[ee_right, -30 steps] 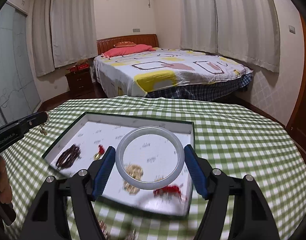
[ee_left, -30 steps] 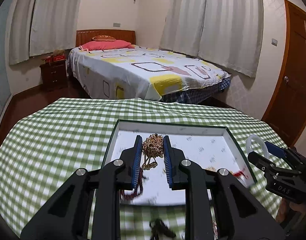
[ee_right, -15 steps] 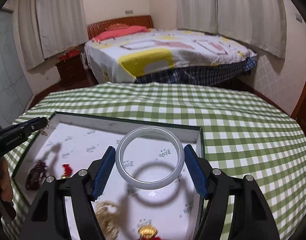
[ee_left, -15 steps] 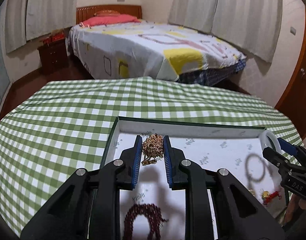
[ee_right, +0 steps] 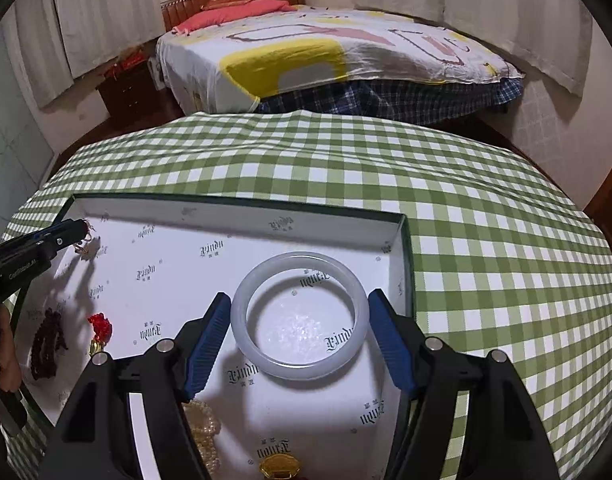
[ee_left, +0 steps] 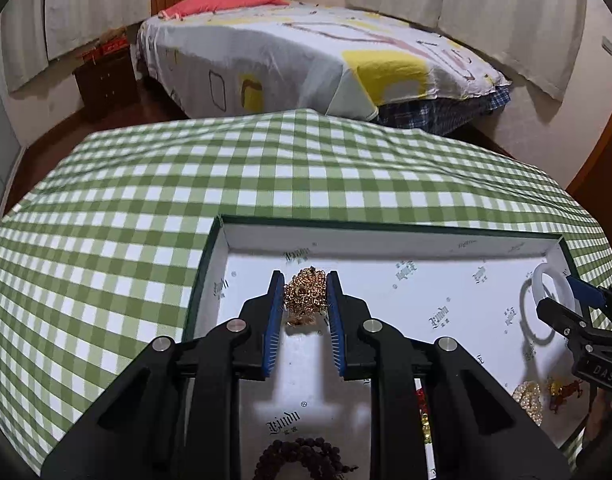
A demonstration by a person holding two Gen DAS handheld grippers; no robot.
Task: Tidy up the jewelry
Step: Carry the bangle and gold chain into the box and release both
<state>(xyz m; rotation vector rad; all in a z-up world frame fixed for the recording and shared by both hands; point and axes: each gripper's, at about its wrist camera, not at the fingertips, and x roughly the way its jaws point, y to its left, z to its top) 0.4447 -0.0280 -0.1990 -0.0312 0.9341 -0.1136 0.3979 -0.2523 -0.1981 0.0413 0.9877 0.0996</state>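
Here, over the green-checked tablecloth (ee_left: 154,216), both grippers hang above the shallow dark-green box (ee_left: 385,229) with its white printed lining. The left gripper (ee_left: 306,296) has its blue pads drawn narrow on a bunched gold chain (ee_left: 305,293), which sits pinched between them over the box's far left corner, a loose end dangling below. The right gripper (ee_right: 300,320) stands much wider, its pads pressed to either side of a pale, milky bangle (ee_right: 300,316) held over the right end of the box, close to the right wall (whether the bangle touches the lining I cannot tell). Already lying in the box are a dark brown bead bracelet (ee_right: 46,340) at the left, a red ornament (ee_right: 100,325) just beside it, a pearl strand (ee_right: 204,424) half hidden under the right gripper's finger, and a gold piece (ee_right: 280,465) near the front edge. Beyond the table stand a bed (ee_right: 325,52) with a patterned cover and a dark wooden nightstand (ee_left: 106,80).
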